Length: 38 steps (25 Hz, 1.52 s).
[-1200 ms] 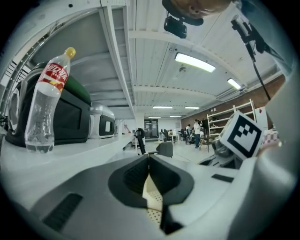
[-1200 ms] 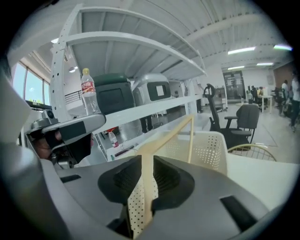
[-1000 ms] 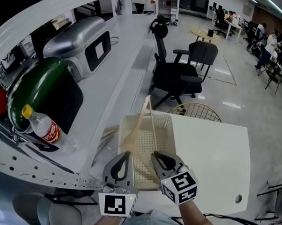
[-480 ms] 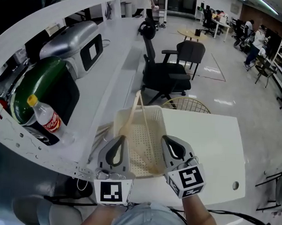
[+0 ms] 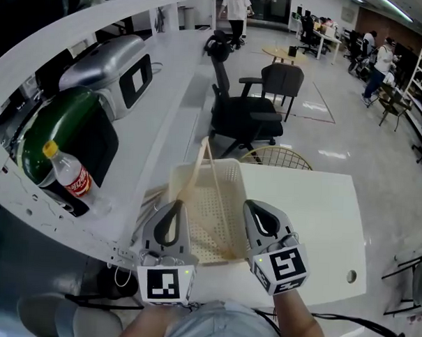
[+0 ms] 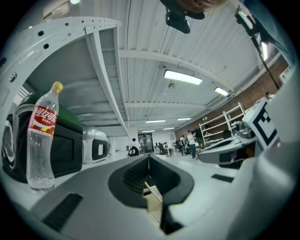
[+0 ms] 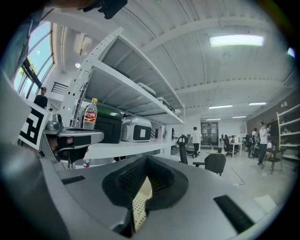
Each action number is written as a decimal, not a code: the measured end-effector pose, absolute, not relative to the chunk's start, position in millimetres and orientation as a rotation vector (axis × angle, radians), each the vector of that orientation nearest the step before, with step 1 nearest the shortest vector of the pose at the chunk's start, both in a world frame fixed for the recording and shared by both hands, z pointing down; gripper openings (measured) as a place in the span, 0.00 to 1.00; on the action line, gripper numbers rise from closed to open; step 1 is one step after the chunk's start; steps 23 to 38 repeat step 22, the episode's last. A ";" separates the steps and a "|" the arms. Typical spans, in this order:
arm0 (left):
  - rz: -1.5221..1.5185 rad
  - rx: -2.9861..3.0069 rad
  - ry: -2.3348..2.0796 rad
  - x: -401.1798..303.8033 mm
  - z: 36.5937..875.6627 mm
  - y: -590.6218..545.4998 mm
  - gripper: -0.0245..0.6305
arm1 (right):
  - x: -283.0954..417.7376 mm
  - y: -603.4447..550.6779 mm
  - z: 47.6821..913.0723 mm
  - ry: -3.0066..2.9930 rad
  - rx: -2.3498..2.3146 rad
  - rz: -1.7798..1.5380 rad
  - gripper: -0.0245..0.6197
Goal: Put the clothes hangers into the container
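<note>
A cream perforated basket [image 5: 233,171] stands on the white table [image 5: 313,225]. In it lies a pale wooden hanger [image 5: 198,172], its top leaning over the far left rim. My left gripper [image 5: 171,218] hovers at the basket's near left corner, jaws shut and empty. Over the near right corner, my right gripper [image 5: 260,217] is shut too, with nothing in it. Through the left gripper's jaw hollow, in its own view, a bit of basket [image 6: 153,206] and hanger [image 6: 151,190] show. A strip of basket wall [image 7: 139,202] shows in the right gripper view.
Left of the table runs a white shelf with a cola bottle [image 5: 65,175], a green and black appliance [image 5: 66,133] and a silver one [image 5: 114,66]. Black office chairs [image 5: 248,113] and a wire chair [image 5: 275,159] stand beyond the table. People stand far back.
Both grippers have drawn back toward the basket's near edge, away from the hanger. The hanger stays leaning in the basket. The head camera has shifted a little.
</note>
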State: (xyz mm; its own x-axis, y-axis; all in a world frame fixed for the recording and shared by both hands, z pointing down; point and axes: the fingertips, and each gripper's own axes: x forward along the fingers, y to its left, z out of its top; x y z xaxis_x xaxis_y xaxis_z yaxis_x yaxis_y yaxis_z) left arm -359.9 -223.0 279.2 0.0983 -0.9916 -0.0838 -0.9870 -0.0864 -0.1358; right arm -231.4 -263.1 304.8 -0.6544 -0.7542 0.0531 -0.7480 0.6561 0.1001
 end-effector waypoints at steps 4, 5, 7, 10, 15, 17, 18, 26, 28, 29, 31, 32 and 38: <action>-0.040 -2.202 2.014 -360.4 279.2 -221.5 0.06 | -232.0 -261.3 304.5 -2.785 1.263 -0.105 0.05; -0.041 -2.202 2.014 -360.0 279.3 -221.1 0.06 | -232.1 -260.8 304.5 -2.786 1.261 -0.106 0.05; -0.042 -2.205 2.018 -358.7 279.5 -220.5 0.06 | -232.1 -259.9 304.0 -2.786 1.258 -0.111 0.05; -0.042 -2.203 2.022 -358.6 280.0 -220.3 0.06 | -231.9 -259.8 304.7 -2.785 1.260 -0.113 0.05; -0.049 -2.199 2.021 -357.7 280.9 -220.6 0.06 | -228.3 -260.5 305.2 -2.785 1.271 -0.108 0.05; -0.047 -2.200 2.023 -356.4 280.7 -221.0 0.06 | -226.8 -260.7 304.6 -2.786 1.270 -0.110 0.05; -0.047 -2.201 2.026 -355.9 280.8 -221.3 0.06 | -226.5 -260.8 304.2 -2.787 1.268 -0.111 0.05; -0.044 -2.199 2.026 -353.9 281.2 -222.8 0.06 | -225.5 -261.8 303.7 -2.791 1.262 -0.117 0.05; -0.044 -2.199 2.026 -353.9 281.2 -222.8 0.06 | -225.5 -261.8 303.7 -2.791 1.262 -0.117 0.05; -0.044 -2.199 2.026 -353.9 281.2 -222.8 0.06 | -225.5 -261.8 303.7 -2.791 1.262 -0.117 0.05; -0.044 -2.199 2.026 -353.9 281.2 -222.8 0.06 | -225.5 -261.8 303.7 -2.791 1.262 -0.117 0.05; -0.044 -2.199 2.026 -353.9 281.2 -222.8 0.06 | -225.5 -261.8 303.7 -2.791 1.262 -0.117 0.05; -0.044 -2.199 2.026 -353.9 281.2 -222.8 0.06 | -225.5 -261.8 303.7 -2.791 1.262 -0.117 0.05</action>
